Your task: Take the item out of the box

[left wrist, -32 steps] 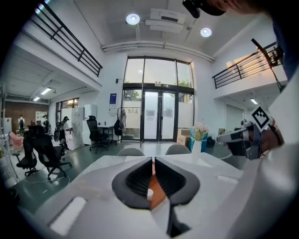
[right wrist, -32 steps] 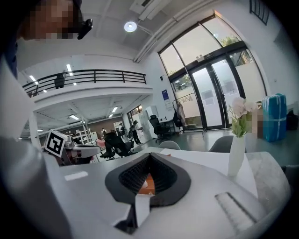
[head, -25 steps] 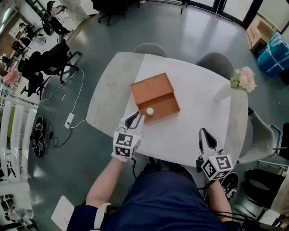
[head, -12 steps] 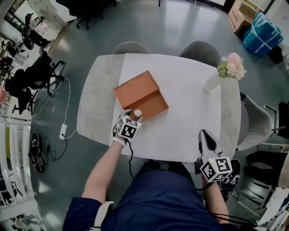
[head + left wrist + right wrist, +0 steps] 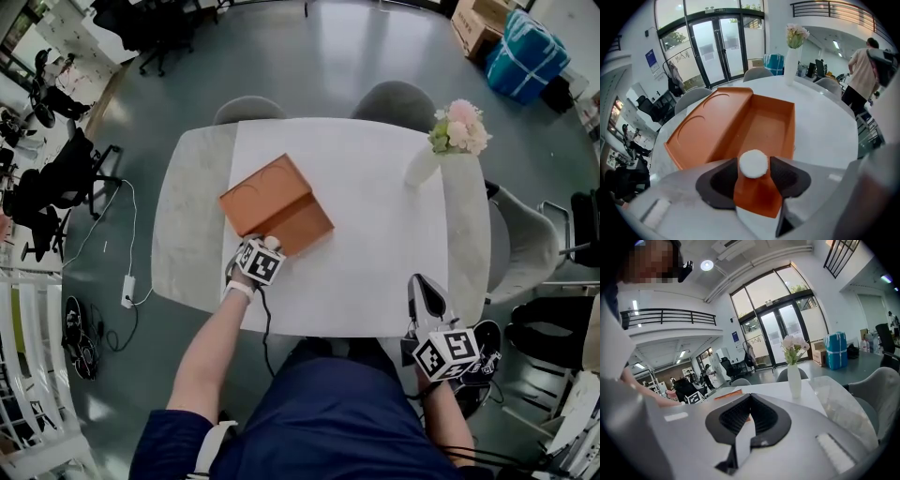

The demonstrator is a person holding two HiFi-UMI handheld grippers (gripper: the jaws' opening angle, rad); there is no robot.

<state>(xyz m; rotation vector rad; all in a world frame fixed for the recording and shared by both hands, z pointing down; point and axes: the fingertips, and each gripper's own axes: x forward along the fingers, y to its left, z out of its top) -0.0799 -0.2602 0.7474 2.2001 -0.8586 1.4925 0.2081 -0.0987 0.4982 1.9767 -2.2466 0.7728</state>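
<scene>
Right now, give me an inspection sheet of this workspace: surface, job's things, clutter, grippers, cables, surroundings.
Surface: white table top, grey slabs at both ends.
Job's things: open orange box; small white round item at its near end, not yet out.
Clutter: white vase of pink flowers.
Grippers: left gripper tongs closing, white item between them; right gripper tongs shut, empty.
Cables: black cable trailing from the left gripper; white corded power strip on the grey floor.
Surroundings: grey chairs behind the table; a person standing nearby.
</scene>
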